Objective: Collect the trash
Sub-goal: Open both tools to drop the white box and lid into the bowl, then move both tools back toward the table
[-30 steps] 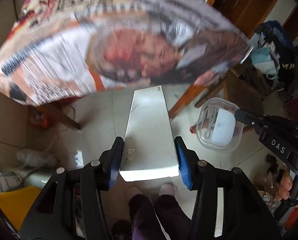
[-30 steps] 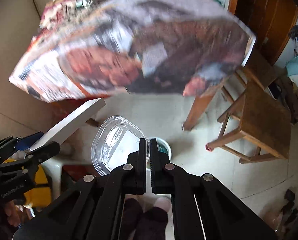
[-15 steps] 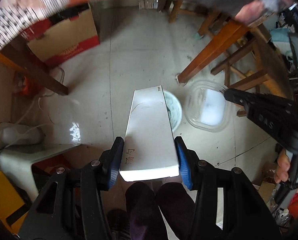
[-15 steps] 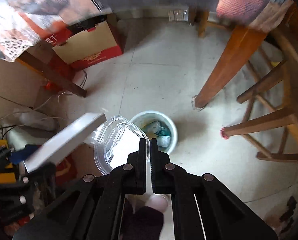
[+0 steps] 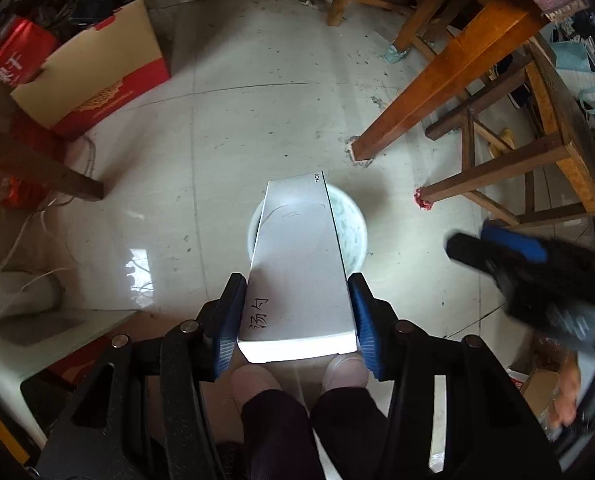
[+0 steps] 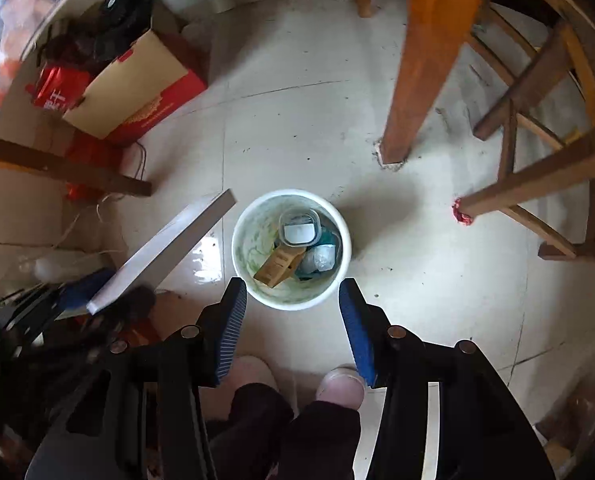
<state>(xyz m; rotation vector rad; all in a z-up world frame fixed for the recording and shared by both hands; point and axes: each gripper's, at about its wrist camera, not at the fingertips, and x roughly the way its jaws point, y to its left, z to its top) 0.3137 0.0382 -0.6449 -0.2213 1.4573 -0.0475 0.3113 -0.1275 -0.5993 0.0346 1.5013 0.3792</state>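
Left wrist view: the left tool (image 5: 295, 312) grips a flat white box (image 5: 297, 276) between its blue pads, the box's far end over the white bin (image 5: 355, 236) at 12 o'clock. A second ago the patterned bench cover filled the top; now bare floor (image 5: 225, 128) and a bench leg (image 5: 429, 84) at 2 o'clock show. The right tool (image 5: 493, 244), blurred at 3 o'clock, no longer carries the clear container.

Right wrist view: the right tool (image 6: 293, 312) was pinched shut on the clear container (image 6: 300, 227); its jaws are now opening with nothing between them, and the container lies in the bin (image 6: 241, 240) at 12 o'clock, among other trash. The box (image 6: 165, 252) slants in at 9 o'clock.
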